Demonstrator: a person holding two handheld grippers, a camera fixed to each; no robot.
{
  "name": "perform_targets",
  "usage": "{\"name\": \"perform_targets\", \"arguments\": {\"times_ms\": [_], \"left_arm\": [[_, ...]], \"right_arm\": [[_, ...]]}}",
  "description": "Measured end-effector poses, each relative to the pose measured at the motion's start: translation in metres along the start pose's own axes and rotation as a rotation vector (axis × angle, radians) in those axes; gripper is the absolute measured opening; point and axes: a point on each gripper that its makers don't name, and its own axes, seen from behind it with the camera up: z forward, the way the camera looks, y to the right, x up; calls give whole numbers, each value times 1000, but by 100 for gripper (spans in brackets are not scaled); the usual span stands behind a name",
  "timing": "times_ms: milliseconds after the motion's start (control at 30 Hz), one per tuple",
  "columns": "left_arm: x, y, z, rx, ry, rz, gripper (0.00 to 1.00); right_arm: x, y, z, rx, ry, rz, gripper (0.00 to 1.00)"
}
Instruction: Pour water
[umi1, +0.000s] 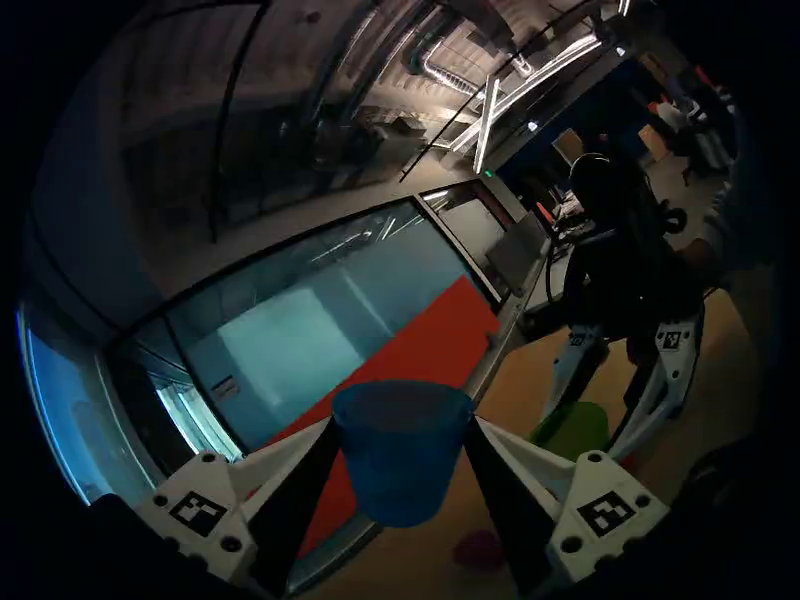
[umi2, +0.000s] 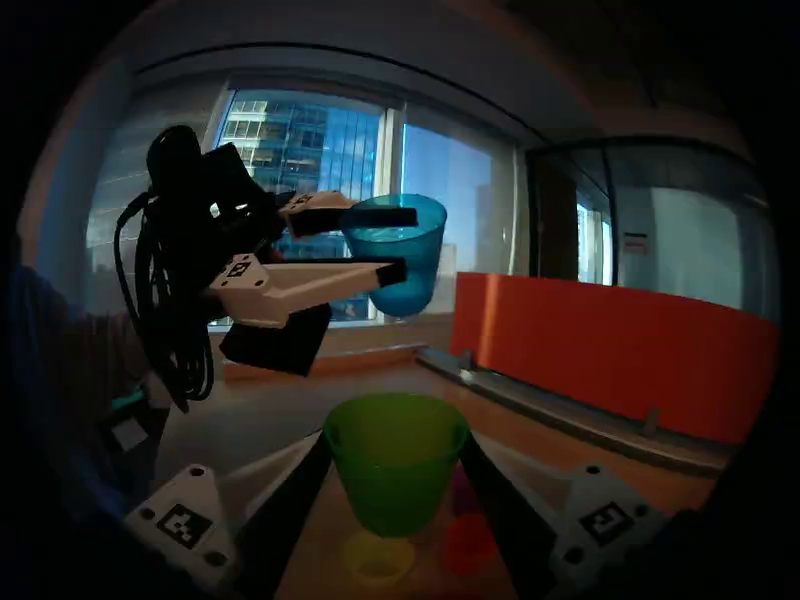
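left claw (umi1: 402, 435) clamps blue cup (umi1: 400, 485) | right claw (umi2: 397, 445) clamps green cup (umi2: 397, 485) | right gripper view: towers (umi2: 300, 150) outside

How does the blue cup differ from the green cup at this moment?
The blue cup is blue, the green cup green. The blue cup is held up in front of the window by the left gripper; the green cup sits lower, near the table, in the right gripper. Both are translucent, tapered and roughly upright.
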Motion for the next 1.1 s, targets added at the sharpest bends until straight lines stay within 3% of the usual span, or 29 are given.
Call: {"name": "perform_targets", "arguments": {"times_ms": [867,1100], "left_arm": [[25,-7,8,28,1,303,85],[28,-10,10,38,3,341,85]], "right_arm": [[-7,-4,9,18,-6,16,92],[-8,-4,8,17,-6,17,92]]}}
